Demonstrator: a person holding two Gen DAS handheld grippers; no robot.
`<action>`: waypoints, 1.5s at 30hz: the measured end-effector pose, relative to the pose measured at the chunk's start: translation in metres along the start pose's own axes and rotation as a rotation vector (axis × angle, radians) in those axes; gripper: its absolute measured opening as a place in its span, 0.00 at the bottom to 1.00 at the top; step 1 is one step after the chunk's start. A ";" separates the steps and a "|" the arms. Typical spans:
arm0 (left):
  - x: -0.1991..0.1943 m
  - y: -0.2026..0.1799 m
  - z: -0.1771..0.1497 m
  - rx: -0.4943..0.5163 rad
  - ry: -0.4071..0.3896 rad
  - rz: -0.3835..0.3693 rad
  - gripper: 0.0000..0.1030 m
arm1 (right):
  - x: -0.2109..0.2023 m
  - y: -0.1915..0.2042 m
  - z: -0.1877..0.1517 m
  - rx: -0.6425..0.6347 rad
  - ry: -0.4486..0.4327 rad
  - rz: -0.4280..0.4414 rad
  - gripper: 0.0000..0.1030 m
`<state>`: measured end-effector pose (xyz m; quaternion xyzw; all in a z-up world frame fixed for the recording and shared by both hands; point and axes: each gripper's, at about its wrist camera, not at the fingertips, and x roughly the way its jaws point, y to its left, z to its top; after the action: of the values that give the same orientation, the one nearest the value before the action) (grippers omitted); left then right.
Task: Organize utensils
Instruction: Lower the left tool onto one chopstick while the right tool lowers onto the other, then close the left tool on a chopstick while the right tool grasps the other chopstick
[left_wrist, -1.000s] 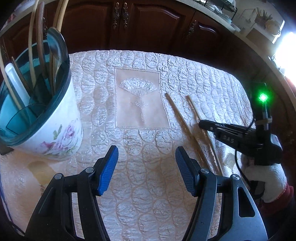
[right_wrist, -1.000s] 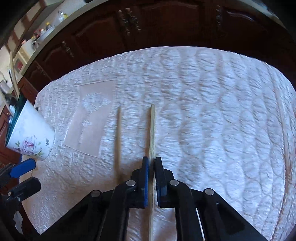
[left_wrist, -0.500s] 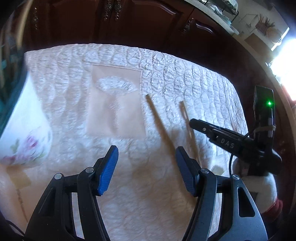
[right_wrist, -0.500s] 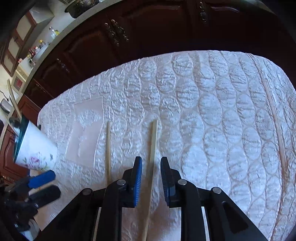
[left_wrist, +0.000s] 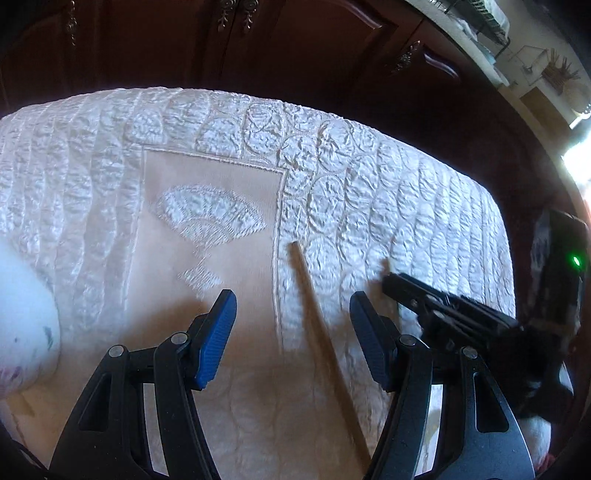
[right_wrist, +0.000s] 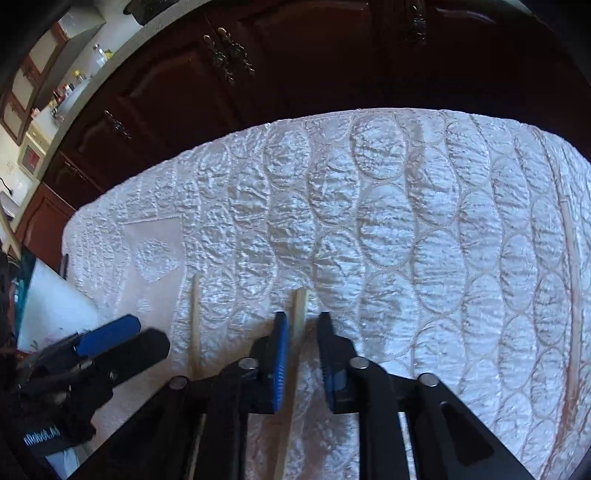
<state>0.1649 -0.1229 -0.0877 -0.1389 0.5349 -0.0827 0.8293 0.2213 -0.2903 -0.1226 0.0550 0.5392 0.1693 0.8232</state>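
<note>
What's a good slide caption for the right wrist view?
Open right tongs straddle one chopstick on the quilted cloth; a second chopstick lies beside it.

Left gripper (left_wrist: 291, 338) fingers wide (right gripper (right_wrist: 300, 356) narrower).

Two chopsticks (right_wrist: 194, 325) (right_wrist: 298, 314) lie side by side on the tablecloth (right_wrist: 406, 229), cup (right_wrist: 51, 310) at left.

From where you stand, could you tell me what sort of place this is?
Most likely a home kitchen: dark wooden cabinets with ornate handles stand behind a table under a quilted white cloth, and a cluttered countertop holds bottles and jars.
</note>
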 end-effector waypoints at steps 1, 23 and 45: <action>0.004 -0.001 0.003 0.001 0.001 0.002 0.60 | 0.002 0.001 0.000 0.001 0.001 -0.005 0.07; -0.003 0.001 0.009 0.067 -0.003 -0.053 0.08 | -0.014 -0.006 -0.001 0.041 -0.023 0.073 0.06; -0.146 0.000 -0.016 0.193 -0.163 -0.156 0.07 | -0.139 0.056 -0.026 -0.082 -0.225 0.128 0.05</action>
<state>0.0898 -0.0836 0.0327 -0.1057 0.4428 -0.1865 0.8706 0.1357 -0.2875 0.0026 0.0741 0.4315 0.2359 0.8676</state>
